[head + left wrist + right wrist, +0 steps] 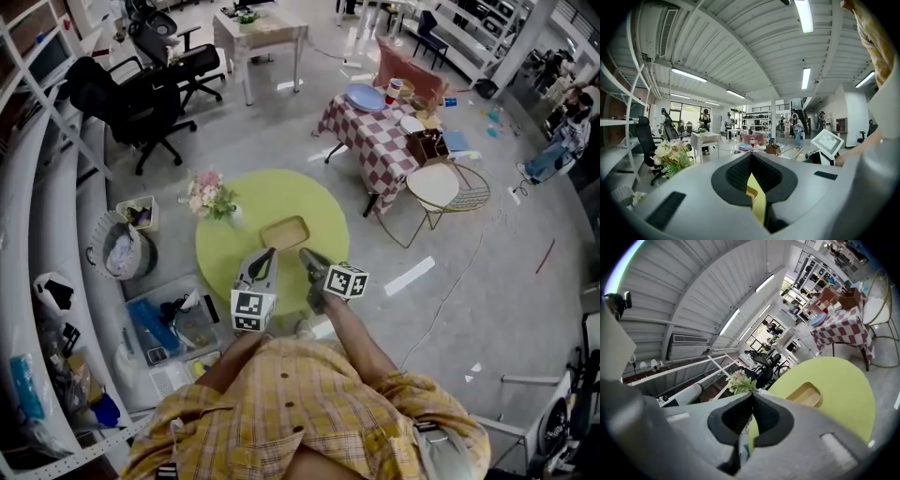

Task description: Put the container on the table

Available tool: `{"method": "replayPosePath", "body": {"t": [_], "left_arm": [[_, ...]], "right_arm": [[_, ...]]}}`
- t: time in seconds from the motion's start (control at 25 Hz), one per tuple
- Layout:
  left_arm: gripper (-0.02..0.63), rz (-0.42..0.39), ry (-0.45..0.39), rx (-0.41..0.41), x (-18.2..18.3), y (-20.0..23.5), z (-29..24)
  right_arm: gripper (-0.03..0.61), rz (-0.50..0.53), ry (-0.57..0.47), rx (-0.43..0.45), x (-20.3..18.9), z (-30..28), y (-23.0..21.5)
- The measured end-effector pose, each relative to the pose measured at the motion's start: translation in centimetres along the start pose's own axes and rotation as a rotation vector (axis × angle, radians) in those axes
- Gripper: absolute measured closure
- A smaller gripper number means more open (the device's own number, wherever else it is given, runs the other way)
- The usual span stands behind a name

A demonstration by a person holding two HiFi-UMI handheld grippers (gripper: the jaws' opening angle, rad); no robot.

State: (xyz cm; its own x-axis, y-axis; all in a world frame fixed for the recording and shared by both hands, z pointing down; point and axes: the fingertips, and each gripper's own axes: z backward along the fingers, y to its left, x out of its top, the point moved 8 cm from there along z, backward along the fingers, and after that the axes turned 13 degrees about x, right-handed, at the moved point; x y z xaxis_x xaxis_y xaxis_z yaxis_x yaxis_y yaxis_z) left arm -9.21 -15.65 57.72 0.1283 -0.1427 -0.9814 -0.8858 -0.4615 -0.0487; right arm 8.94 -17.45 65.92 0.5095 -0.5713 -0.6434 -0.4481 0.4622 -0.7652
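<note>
Tongs in both hands were pressed together at the tips with nothing between them. The left gripper [270, 251] and the right gripper [305, 253] hovered side by side over the near edge of the round yellow-green table [272, 192]. The shallow rectangular tan container [285, 232] lay flat on that table, just beyond the jaw tips. A bouquet of pink and white flowers [210, 195] stood at the table's left edge. A red-and-white checked table [375, 136] stood well beyond it, to the right.
</note>
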Motion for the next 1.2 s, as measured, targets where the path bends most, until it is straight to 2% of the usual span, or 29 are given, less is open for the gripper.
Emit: {"method": "replayPosePath", "body": {"t": [0.56, 0.92, 1.2], "left_arm": [[0.607, 0.029, -0.006, 0.011, -0.1, -0.1, 0.7], [0.607, 0.036, 0.003, 0.006, -0.6, -0.2, 1.4], [0.607, 0.034, 0.000, 0.011, -0.6, -0.2, 1.8]], "right_arm": [[0.580, 0.312, 0.013, 0.045, 1.9, 0.0, 5.0], [0.580, 0.408, -0.010, 0.053, 2.3, 0.6, 6.8], [0.581, 0.513, 0.020, 0.040, 2.5, 0.5, 8.2]]}}
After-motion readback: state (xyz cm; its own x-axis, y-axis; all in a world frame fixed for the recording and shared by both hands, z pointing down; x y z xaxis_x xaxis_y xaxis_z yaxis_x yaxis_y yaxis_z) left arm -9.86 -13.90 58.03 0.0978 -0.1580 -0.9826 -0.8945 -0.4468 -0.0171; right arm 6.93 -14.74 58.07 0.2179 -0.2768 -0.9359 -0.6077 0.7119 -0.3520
